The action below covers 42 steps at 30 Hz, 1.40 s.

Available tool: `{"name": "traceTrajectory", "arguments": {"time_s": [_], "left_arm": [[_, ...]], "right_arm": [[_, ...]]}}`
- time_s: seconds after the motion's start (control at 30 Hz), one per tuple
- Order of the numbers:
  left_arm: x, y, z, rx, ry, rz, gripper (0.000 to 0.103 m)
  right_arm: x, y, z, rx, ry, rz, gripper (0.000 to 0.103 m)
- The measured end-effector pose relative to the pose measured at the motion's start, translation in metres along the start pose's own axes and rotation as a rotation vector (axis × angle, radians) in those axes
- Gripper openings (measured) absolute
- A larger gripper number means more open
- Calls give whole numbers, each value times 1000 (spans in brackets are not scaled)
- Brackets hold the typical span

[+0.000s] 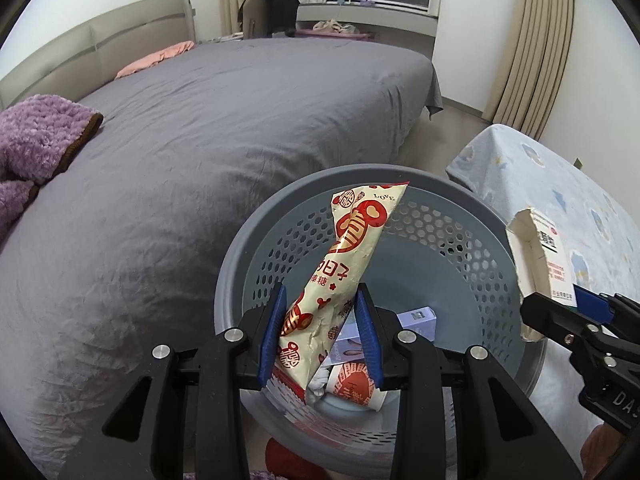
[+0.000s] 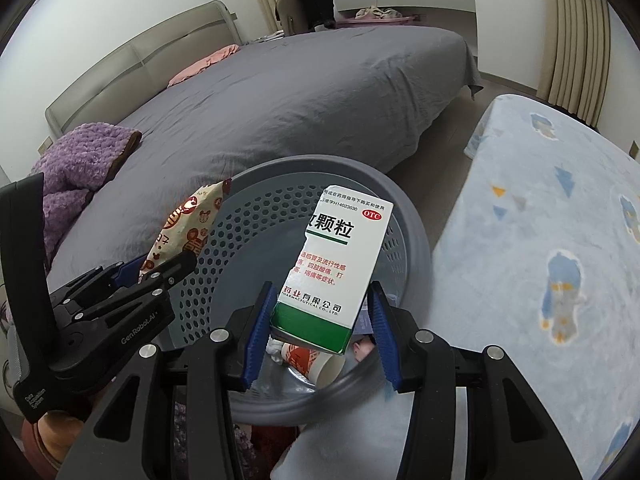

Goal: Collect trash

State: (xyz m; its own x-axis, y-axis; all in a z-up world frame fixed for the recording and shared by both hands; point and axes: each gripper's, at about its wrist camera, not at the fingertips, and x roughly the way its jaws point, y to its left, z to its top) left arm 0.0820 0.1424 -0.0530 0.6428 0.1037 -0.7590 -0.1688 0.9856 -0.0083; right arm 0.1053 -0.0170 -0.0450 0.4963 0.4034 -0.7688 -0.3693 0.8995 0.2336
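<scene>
My left gripper [image 1: 320,332] is shut on a cream and red candy wrapper [image 1: 344,264], holding it upright over the grey perforated basket [image 1: 472,240]. My right gripper [image 2: 320,320] is shut on a torn white and green medicine box [image 2: 340,256], also over the basket [image 2: 404,216]. The basket holds a paper cup [image 1: 356,388], a small lilac box [image 1: 420,320] and other scraps. Each gripper shows in the other's view: the right gripper [image 1: 560,308] with the box [image 1: 540,252], the left gripper [image 2: 160,272] with the wrapper [image 2: 188,224].
A bed with a grey cover [image 1: 224,128] fills the left and back. A purple fluffy blanket [image 1: 36,136] and a pink pillow [image 1: 156,58] lie on it. A light blue patterned cloth surface [image 2: 540,248] stands to the right. Curtains [image 1: 528,40] hang at the back right.
</scene>
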Motion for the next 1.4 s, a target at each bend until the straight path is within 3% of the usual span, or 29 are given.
{"name": "traceTrajectory", "arguments": {"time_s": [0.13, 0.37, 0.57, 0.83, 1.07, 1.4], "left_arm": [[0, -1, 0, -1, -2, 0, 37], [-2, -1, 1, -2, -9, 7, 60], [-4, -1, 2, -2, -12, 19, 71], [-7, 2, 3, -9, -15, 31, 77], [-9, 3, 3, -16, -20, 45, 91], [-9, 6, 4, -30, -13, 51, 95]], "right_arm": [[6, 0, 4, -7, 0, 4, 46], [2, -4, 5, -9, -17, -11, 55], [-3, -7, 3, 2, -27, -25, 55], [-4, -9, -2, 14, -27, -40, 55], [-4, -11, -2, 33, -27, -57, 57], [-4, -11, -3, 36, -30, -73, 58]]}}
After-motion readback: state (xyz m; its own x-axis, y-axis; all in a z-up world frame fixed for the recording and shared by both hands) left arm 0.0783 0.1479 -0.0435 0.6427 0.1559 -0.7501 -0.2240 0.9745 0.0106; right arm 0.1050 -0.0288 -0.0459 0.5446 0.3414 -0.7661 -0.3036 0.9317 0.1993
